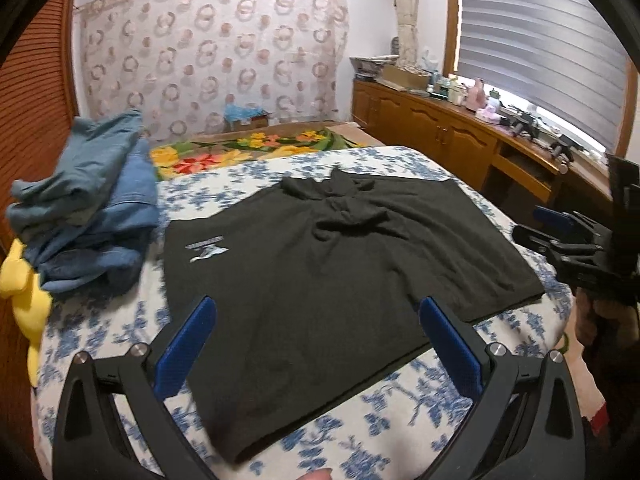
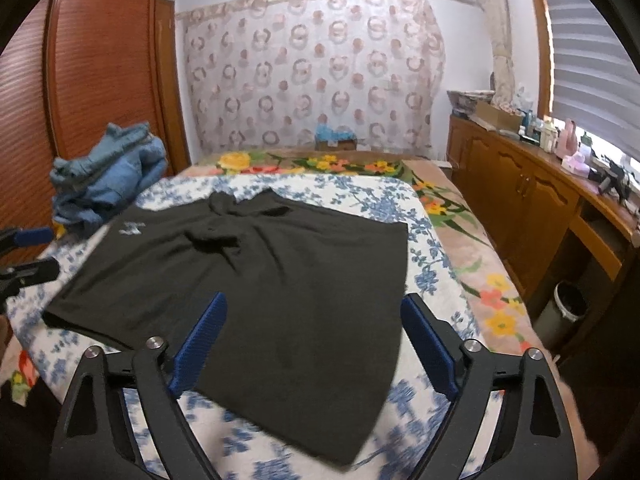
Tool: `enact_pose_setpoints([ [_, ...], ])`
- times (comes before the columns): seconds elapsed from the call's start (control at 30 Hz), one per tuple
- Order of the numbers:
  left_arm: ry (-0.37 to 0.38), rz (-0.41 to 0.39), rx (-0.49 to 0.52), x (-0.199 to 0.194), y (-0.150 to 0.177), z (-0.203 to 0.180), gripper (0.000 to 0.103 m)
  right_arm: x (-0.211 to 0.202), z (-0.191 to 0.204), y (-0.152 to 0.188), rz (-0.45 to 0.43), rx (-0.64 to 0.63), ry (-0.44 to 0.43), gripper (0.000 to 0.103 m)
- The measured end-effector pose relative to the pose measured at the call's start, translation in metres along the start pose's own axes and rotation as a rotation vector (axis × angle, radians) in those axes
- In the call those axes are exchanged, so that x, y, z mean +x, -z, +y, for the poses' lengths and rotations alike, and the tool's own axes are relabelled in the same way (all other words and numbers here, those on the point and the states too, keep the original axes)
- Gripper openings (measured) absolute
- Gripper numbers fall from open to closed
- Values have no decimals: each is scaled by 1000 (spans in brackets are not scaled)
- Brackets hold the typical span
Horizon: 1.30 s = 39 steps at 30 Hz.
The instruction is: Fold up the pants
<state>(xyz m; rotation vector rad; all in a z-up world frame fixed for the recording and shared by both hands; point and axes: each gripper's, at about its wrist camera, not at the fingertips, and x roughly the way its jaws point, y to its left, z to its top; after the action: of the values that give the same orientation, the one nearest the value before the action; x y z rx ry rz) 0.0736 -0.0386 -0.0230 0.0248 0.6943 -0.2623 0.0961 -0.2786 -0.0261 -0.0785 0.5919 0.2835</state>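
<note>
While the black pants lie spread on the floral bedsheet, we hold our left gripper and right gripper released over their six o'clock edge, blue garments at ten o'clock.

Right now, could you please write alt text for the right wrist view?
A pair of black shorts lies spread flat on a blue-flowered bed cover, with the open right hand-held gripper above its near edge. A pile of blue jeans sits at the far left.
</note>
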Motion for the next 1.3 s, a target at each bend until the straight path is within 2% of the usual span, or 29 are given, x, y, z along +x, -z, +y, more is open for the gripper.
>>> enact_pose_setpoints([
  [0.2,37,19,21,14,-9,-13,103,25,-21,-12,58,-38,0,73],
  [0.47,53,50,38,36,-18,-21,103,61,-58,-37,122,-8,-34,58],
  [0.63,52,65,35,44,-17,-20,103,98,-81,-44,198,39,-37,33],
  [0.93,32,121,26,59,-9,-11,103,144,-103,-51,286,109,-27,20],
  [1.03,36,146,13,67,-5,-7,103,149,-102,-56,288,106,-30,16],
  [1.1,35,160,9,70,-2,-6,103,150,-100,-57,285,96,-42,5],
  [1.17,32,176,9,74,1,-5,103,149,-98,-58,275,72,-38,2],
  [1.3,26,208,2,81,8,-1,103,141,-108,-63,234,80,63,0],
])
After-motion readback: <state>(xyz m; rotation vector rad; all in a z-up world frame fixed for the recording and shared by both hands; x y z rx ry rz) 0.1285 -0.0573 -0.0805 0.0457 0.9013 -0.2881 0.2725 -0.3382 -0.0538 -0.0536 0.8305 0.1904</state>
